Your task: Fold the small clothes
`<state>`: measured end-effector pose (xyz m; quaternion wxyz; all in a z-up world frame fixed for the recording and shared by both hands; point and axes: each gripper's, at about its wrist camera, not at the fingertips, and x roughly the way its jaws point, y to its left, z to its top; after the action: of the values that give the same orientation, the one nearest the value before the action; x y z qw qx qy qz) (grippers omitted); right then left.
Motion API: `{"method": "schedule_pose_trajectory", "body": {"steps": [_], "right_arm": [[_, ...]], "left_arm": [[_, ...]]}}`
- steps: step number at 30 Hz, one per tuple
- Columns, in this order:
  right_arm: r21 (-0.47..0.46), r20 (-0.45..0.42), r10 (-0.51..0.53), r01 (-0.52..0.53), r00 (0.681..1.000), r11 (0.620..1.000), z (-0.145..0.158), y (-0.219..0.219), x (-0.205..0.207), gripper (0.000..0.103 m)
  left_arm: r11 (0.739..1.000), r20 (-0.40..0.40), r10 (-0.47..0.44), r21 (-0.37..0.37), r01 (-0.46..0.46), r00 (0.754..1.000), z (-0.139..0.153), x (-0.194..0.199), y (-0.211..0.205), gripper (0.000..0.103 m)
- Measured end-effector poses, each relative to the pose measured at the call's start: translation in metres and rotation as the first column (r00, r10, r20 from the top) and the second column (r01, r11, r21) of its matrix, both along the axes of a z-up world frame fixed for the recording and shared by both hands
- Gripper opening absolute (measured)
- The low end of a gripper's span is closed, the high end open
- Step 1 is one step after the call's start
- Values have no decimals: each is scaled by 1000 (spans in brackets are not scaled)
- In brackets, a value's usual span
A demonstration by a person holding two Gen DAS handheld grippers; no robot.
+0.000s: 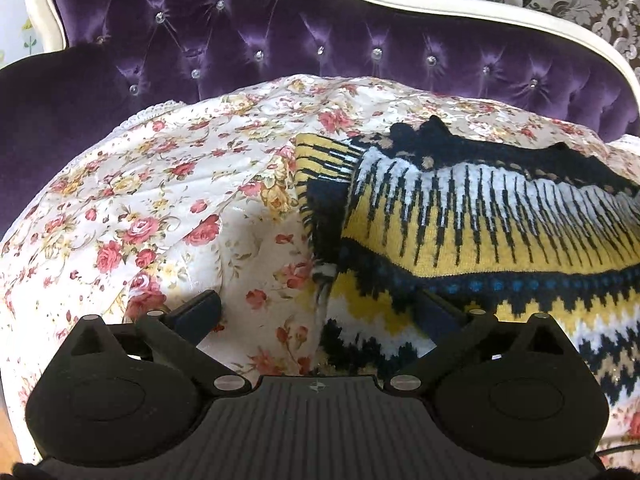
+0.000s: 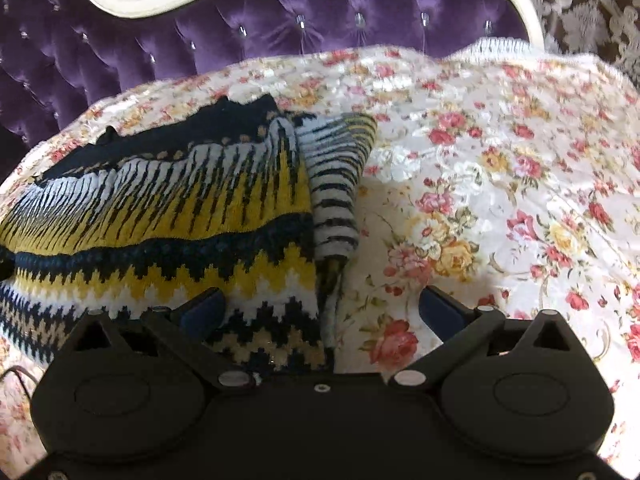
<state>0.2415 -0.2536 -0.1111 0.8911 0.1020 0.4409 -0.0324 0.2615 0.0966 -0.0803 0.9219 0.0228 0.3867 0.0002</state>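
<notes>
A knitted sweater in yellow, white, navy and blue zigzag bands lies on a floral cover. In the left wrist view it fills the right half, with a sleeve tucked along its left edge. My left gripper is open and empty, straddling that left edge low over the cloth. In the right wrist view the sweater fills the left half, with a striped sleeve folded down its right edge. My right gripper is open and empty over the sweater's right edge.
The floral cover drapes a sofa with a tufted purple velvet back and a cream frame. Damask wallpaper is behind. A thin cable trails at the lower left of the right wrist view.
</notes>
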Motion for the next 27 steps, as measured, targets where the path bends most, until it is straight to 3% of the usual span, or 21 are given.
{"method": "schedule_pose_trajectory", "body": {"steps": [4,13,17,20,23,27], "right_arm": [[44,-65,8,-5,998,999,2,-6,8,103],[262,-61,-53,67,997,963,5,-38,6,103],[410,-50,-91,103,995,906,3,-60,3,103],[559,-40,-124,125,991,820,-3,-78,0,103],[664,-42,-142,134,989,736,-11,-89,-3,103],[656,-39,-133,125,990,744,-9,-86,1,103]], "left_arm": [[1000,-6,14,-2,-14,1000,0,1,0,103],[999,-54,51,-13,-52,997,3,8,-1,103],[997,-79,63,-36,-66,995,7,11,1,103],[989,-102,108,-92,-118,989,16,10,4,102],[977,-49,133,-160,-139,990,34,2,0,102],[986,1,78,-149,-77,997,61,-3,-27,102]]}}
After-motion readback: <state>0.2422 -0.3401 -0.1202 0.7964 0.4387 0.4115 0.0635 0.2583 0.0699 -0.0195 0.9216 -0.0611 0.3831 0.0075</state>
